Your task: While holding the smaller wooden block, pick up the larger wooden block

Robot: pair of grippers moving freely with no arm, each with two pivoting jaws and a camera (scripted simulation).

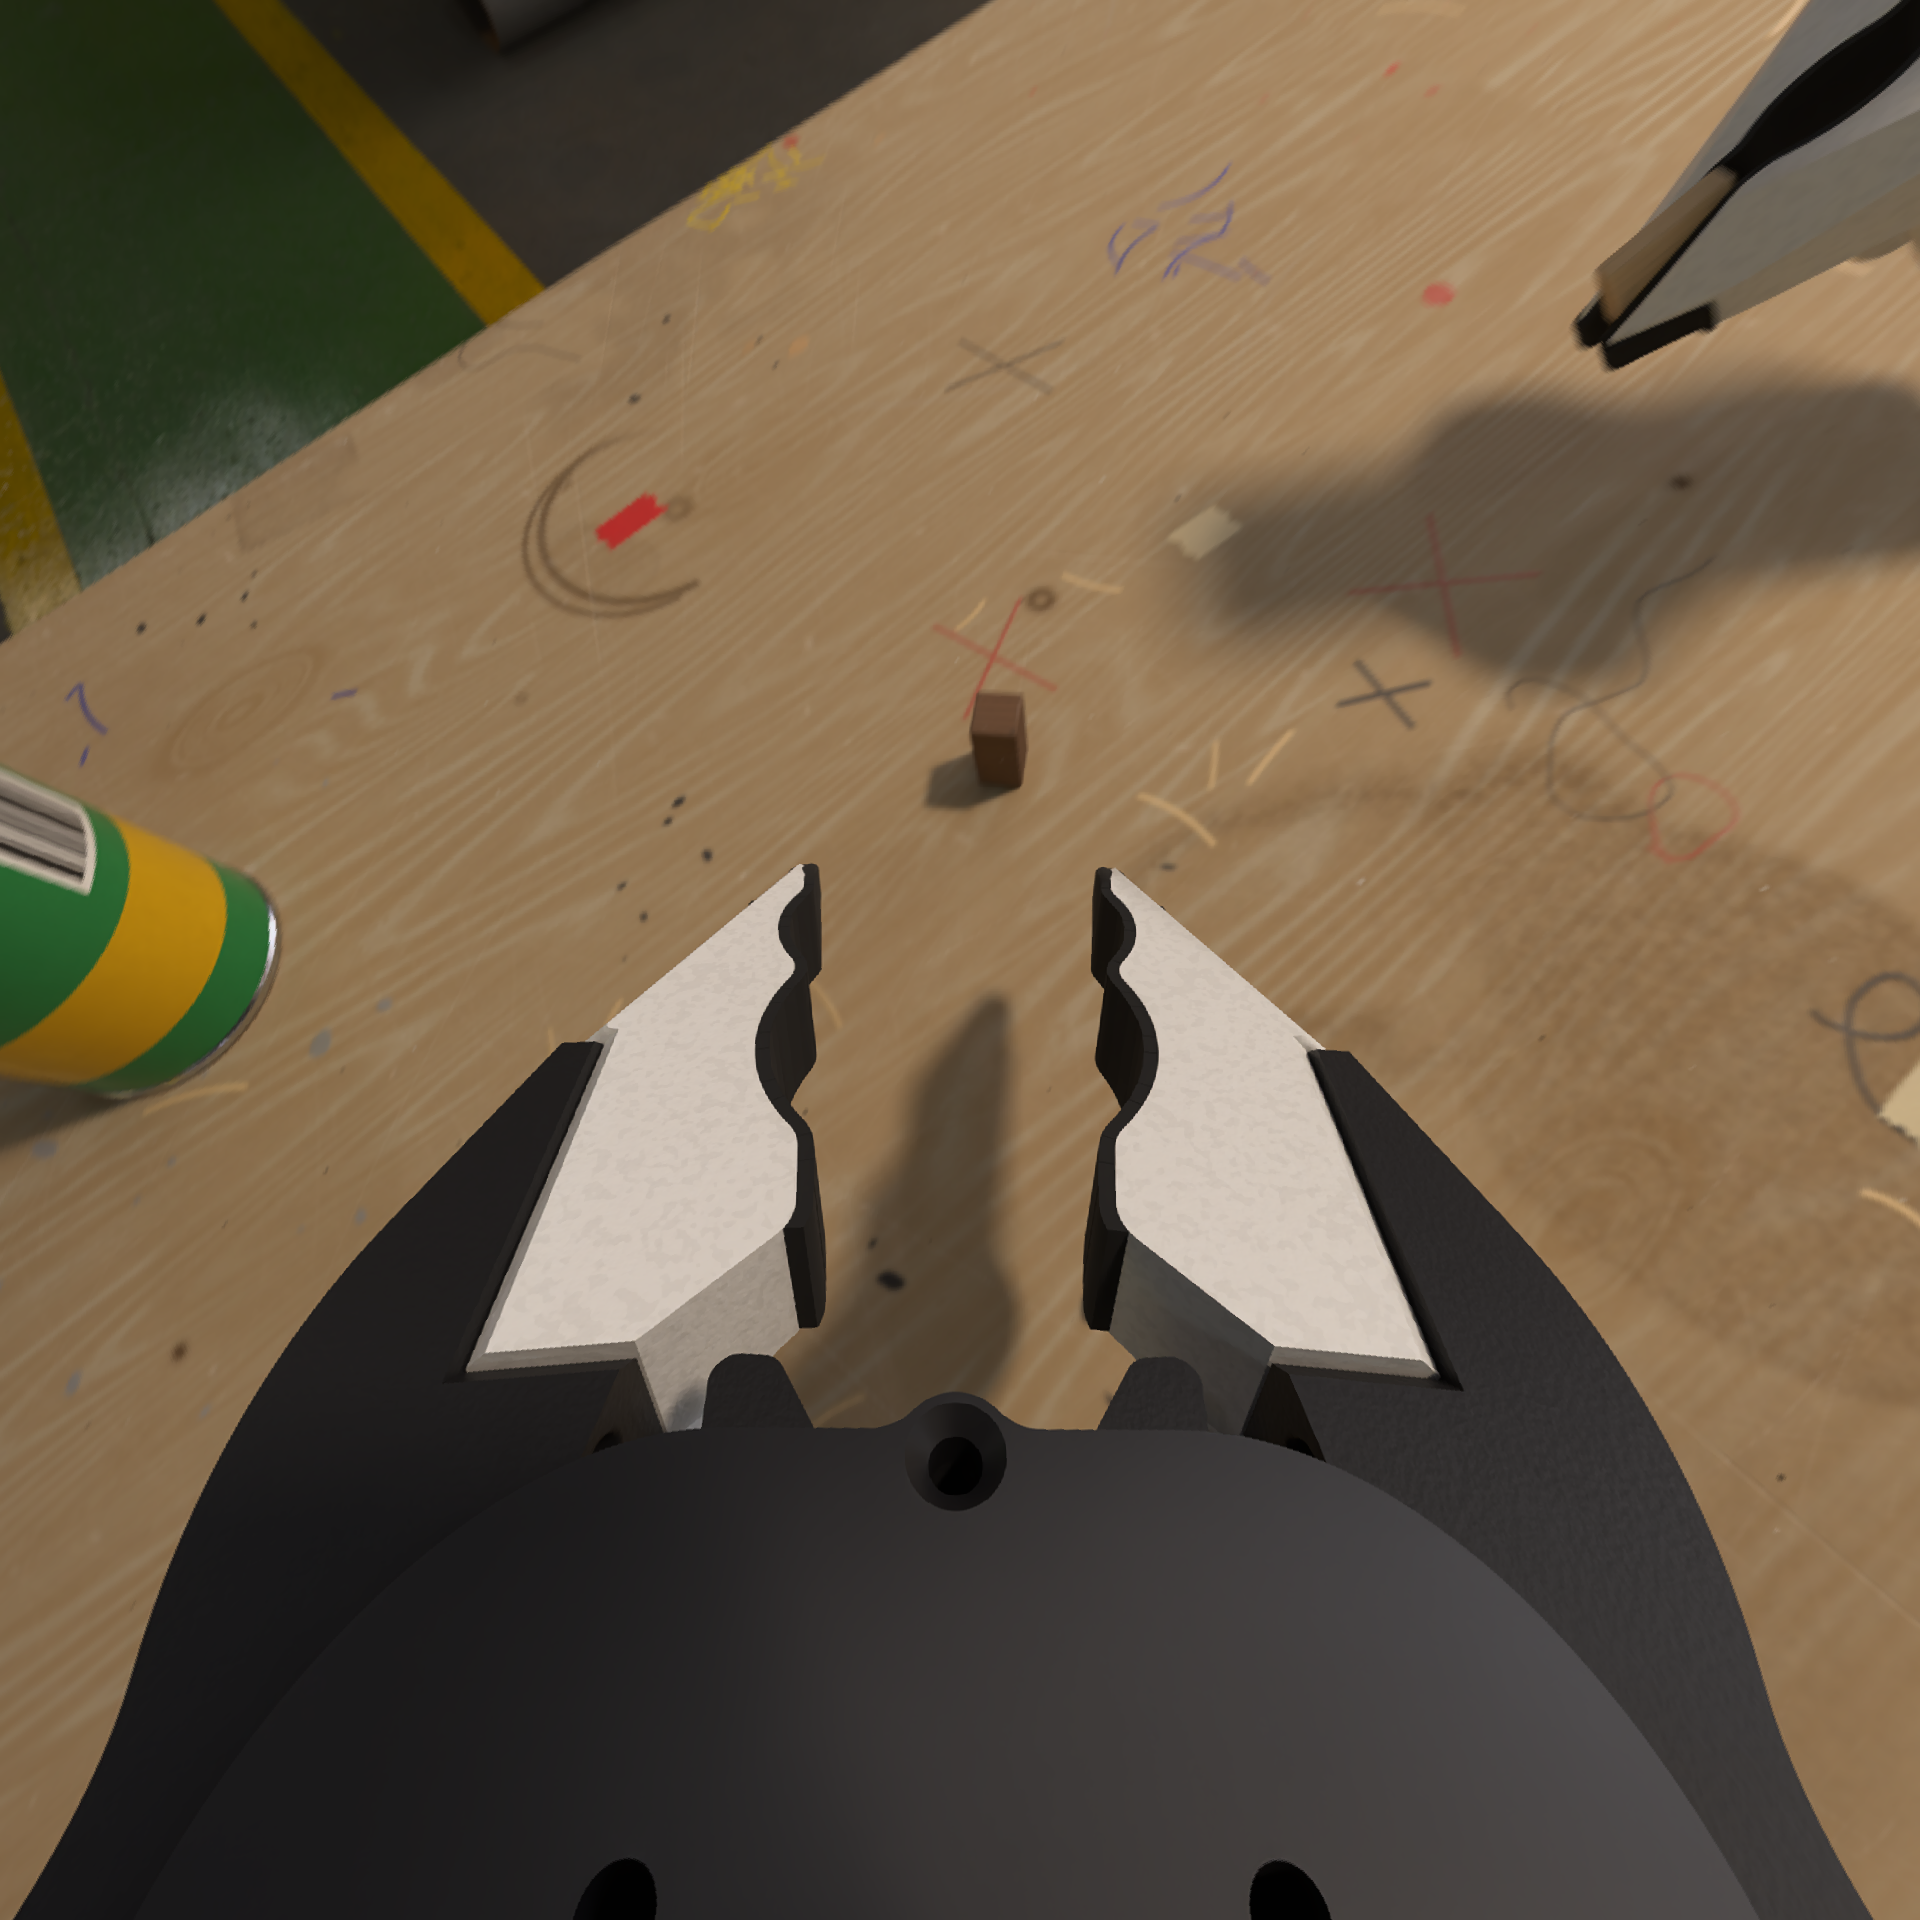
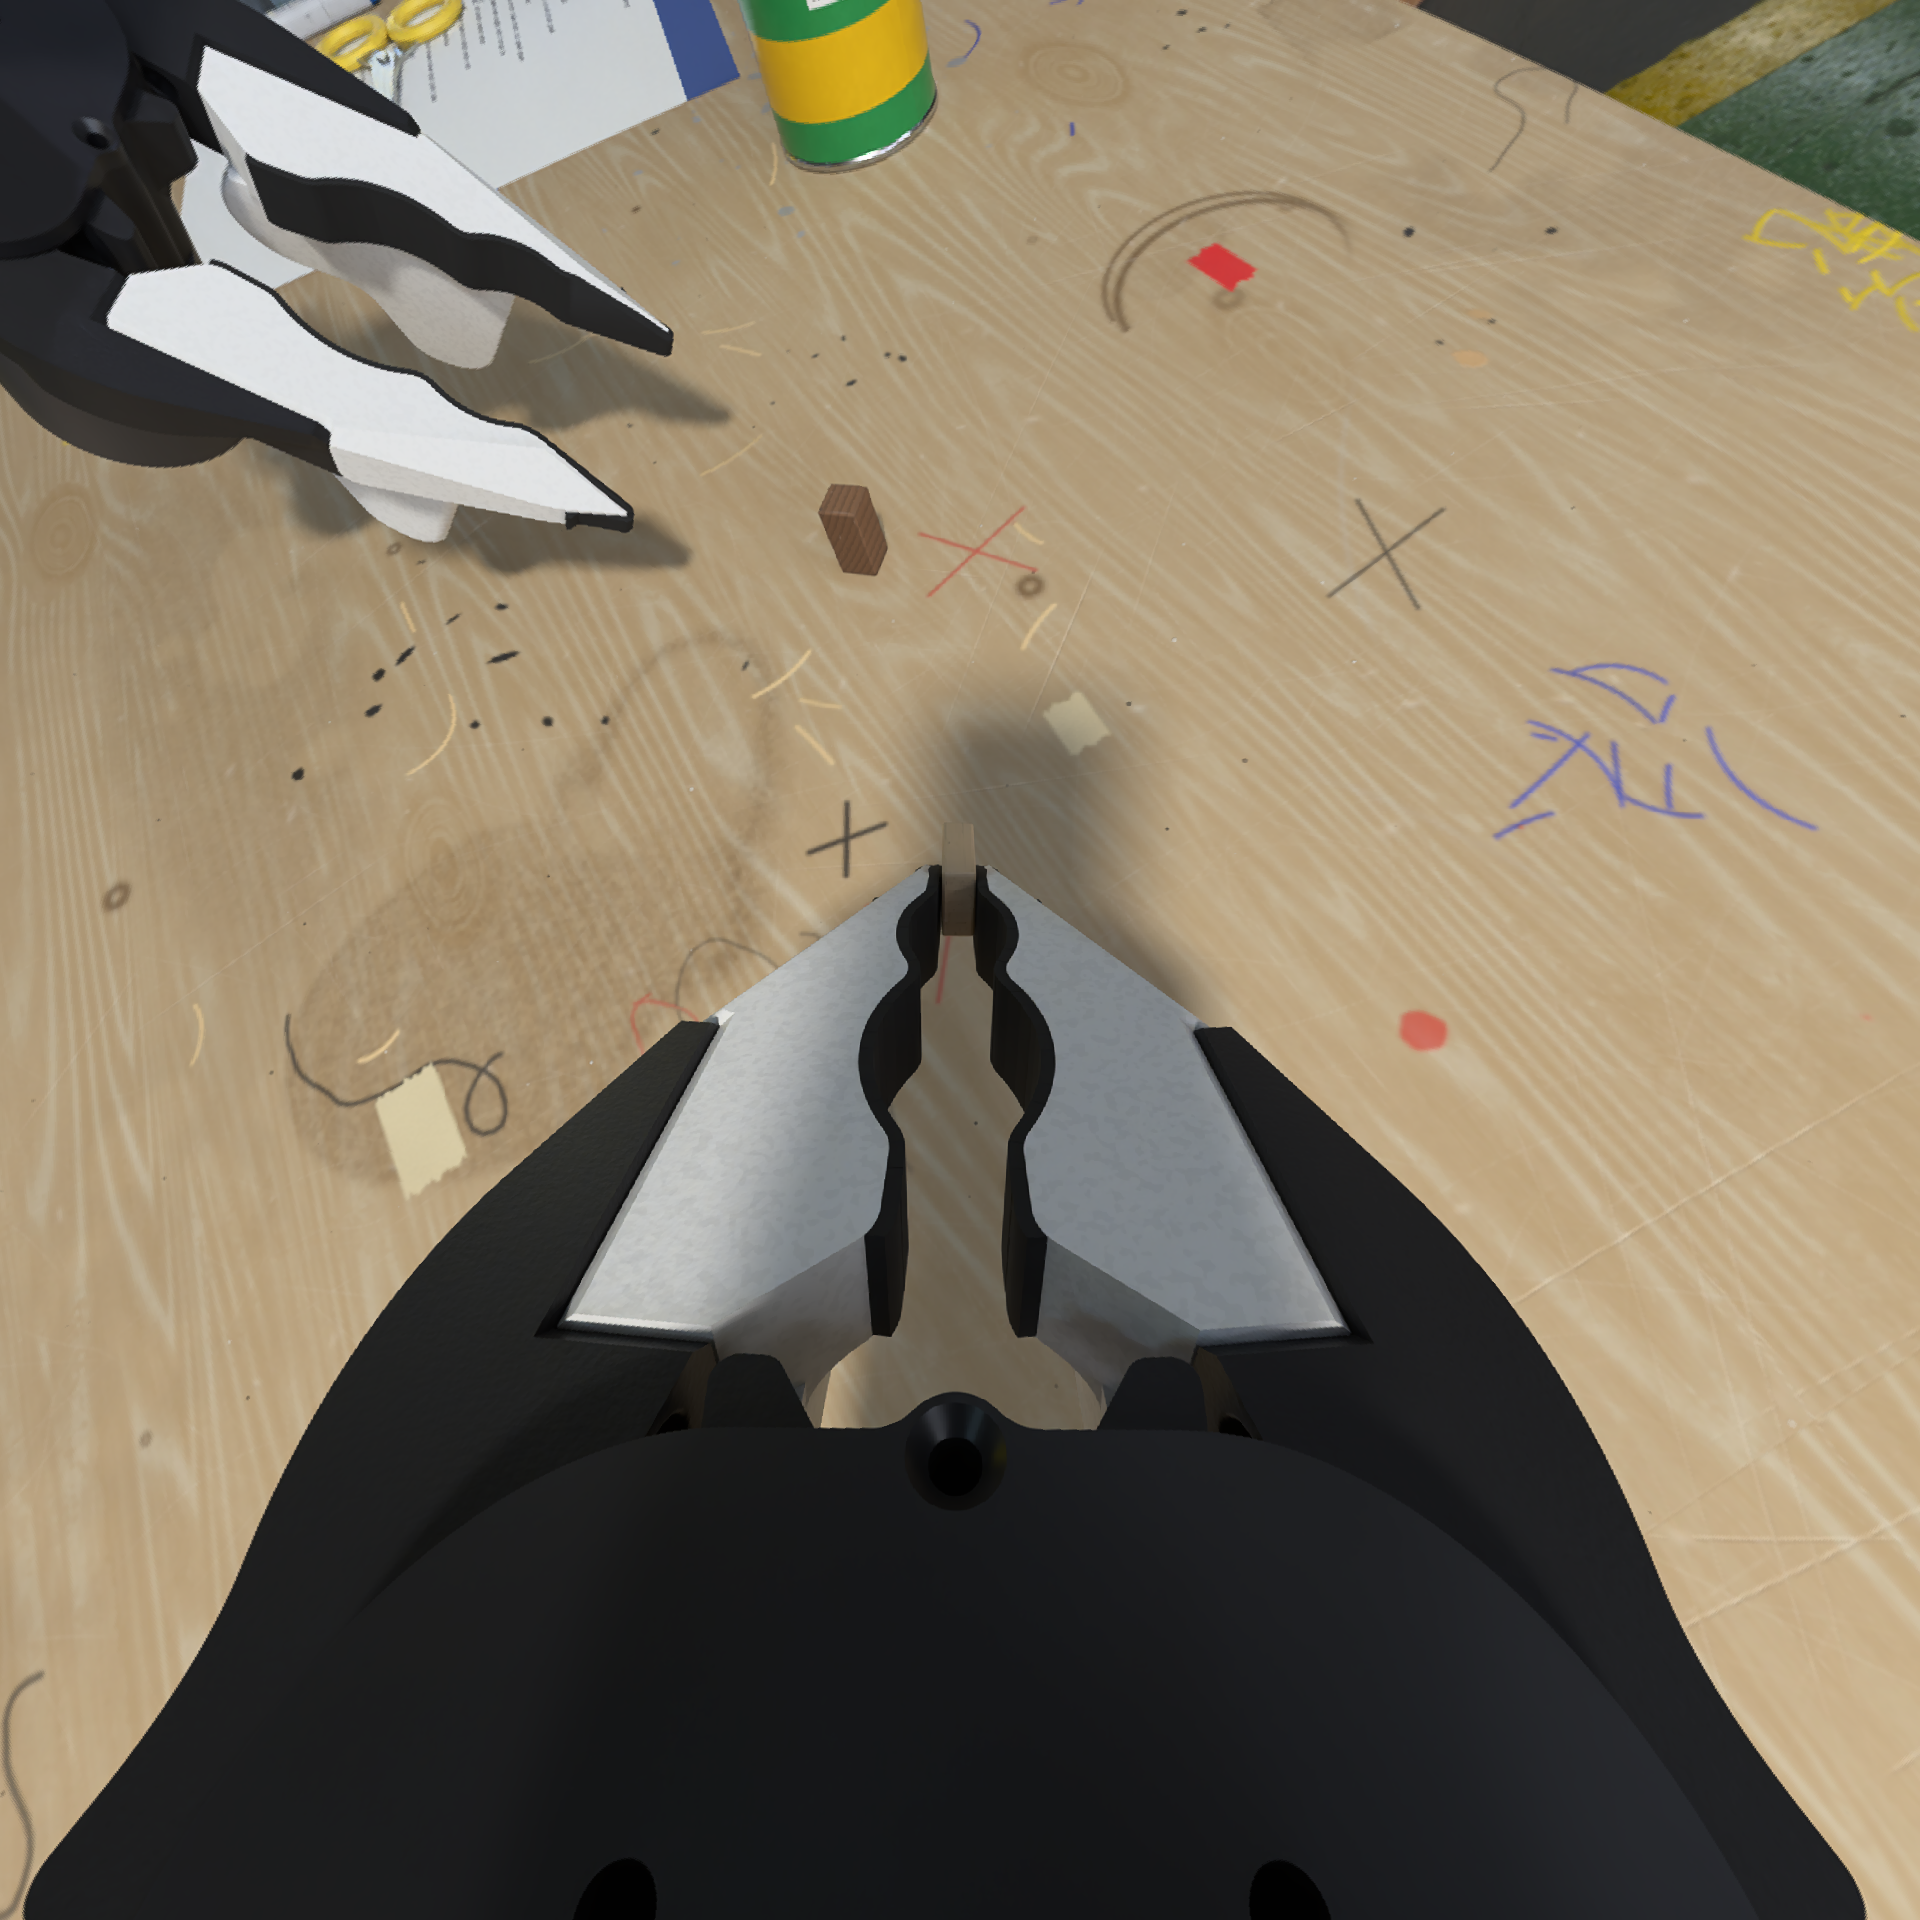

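pinching a thin pale wooden block [image 2: 957, 883] right at its tips, the right gripper [image 2: 957, 878] has its jaws nearly pressed together, with the light slat standing upright between the black pads and clear of the scuffed plywood tabletop [image 2: 1351, 935]. the left gripper [image 1: 954, 873] hangs above the same tabletop with its jaws spread wide and nothing between them.

just ahead of the left gripper's fingertips, a small dark brown wooden block [image 1: 998, 739] stands upright on the tabletop beside a red chalk cross [image 1: 992, 655], apart from both grippers, with open table between it and the spread jaws. a scrap of beige tape [image 2: 1075, 722] lies flat past the right gripper.

farther off, a green and yellow banded can [image 2: 844, 78] lies near the table's edge, and white printed sheets [image 2: 540, 73] with yellow-handled scissors [image 2: 390, 26] sit beyond the left gripper.
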